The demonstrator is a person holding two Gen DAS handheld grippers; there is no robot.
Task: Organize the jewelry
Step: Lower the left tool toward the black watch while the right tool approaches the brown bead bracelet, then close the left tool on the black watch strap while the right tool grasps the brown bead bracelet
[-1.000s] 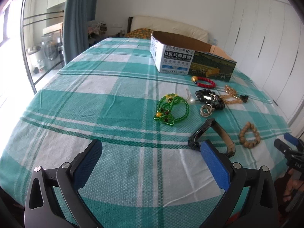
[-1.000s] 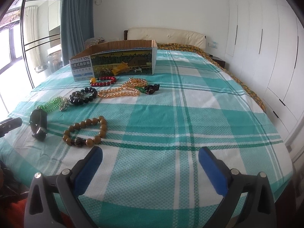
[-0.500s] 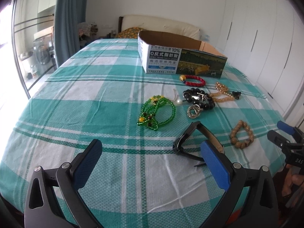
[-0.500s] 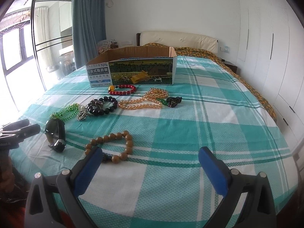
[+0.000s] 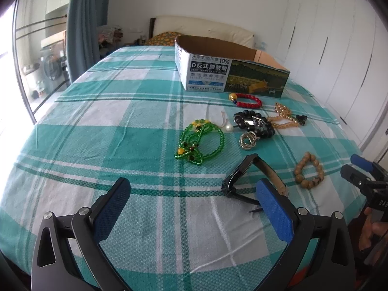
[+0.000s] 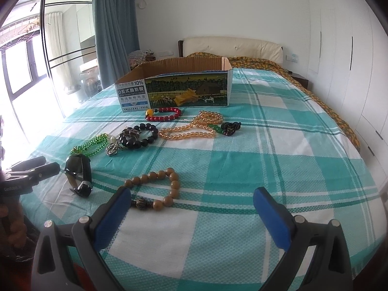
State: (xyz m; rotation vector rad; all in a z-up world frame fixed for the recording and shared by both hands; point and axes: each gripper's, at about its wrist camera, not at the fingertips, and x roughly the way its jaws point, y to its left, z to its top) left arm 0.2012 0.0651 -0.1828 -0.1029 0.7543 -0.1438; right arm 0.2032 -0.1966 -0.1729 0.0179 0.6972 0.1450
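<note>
Five bead strands (image 6: 153, 188), one watch (image 6: 78, 172), one box (image 6: 174, 87).

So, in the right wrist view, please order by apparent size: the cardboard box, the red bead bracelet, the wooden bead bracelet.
1. cardboard box, largest by far.
2. wooden bead bracelet.
3. red bead bracelet.
The wooden bracelet lies much nearer the camera, so its lead over the red one is unsure; their true sizes may be alike.

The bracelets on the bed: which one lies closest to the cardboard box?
The red bead bracelet, with one yellow bead, lies just in front of the cardboard box. The black, green and wooden bracelets lie farther from it.
</note>
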